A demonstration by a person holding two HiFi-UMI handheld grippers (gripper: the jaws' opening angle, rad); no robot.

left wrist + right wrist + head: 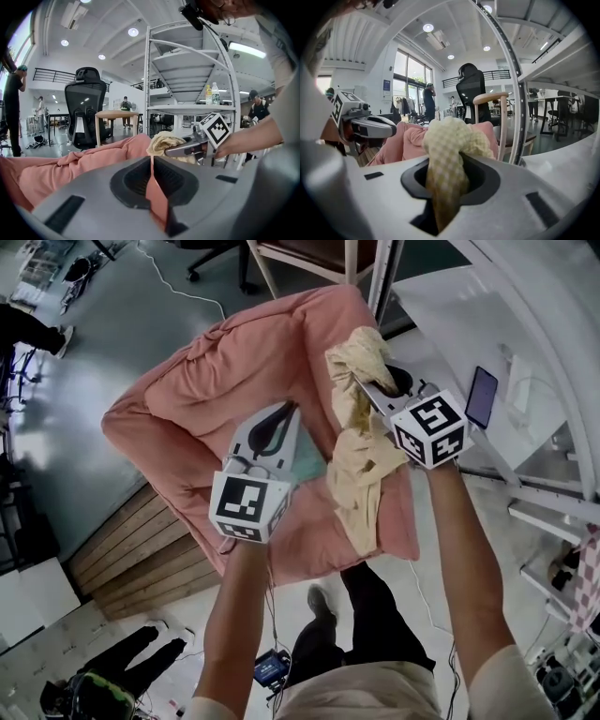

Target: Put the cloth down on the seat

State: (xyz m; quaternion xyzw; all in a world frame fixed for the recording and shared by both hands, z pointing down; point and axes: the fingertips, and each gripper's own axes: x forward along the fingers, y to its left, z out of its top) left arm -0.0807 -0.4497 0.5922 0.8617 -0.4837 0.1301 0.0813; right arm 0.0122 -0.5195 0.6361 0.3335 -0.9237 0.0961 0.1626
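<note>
A yellow checkered cloth [361, 451] hangs bunched from my right gripper [361, 381], which is shut on it above the right edge of the pink cushioned seat [216, 381]. In the right gripper view the cloth [445, 154] fills the gap between the jaws and spills over them. My left gripper [279, 418] hovers over the middle of the seat, just left of the cloth. Its jaws stand together, and only a thin slit shows the pink seat [70, 164] below. Nothing is held in it.
A white metal shelf rack [525, 343] stands close on the right, with a phone [482, 397] on a white surface beside it. A wooden stool [319, 259] is behind the seat. A wooden platform [131, 549] lies at the left. A black office chair [85, 110] stands farther off.
</note>
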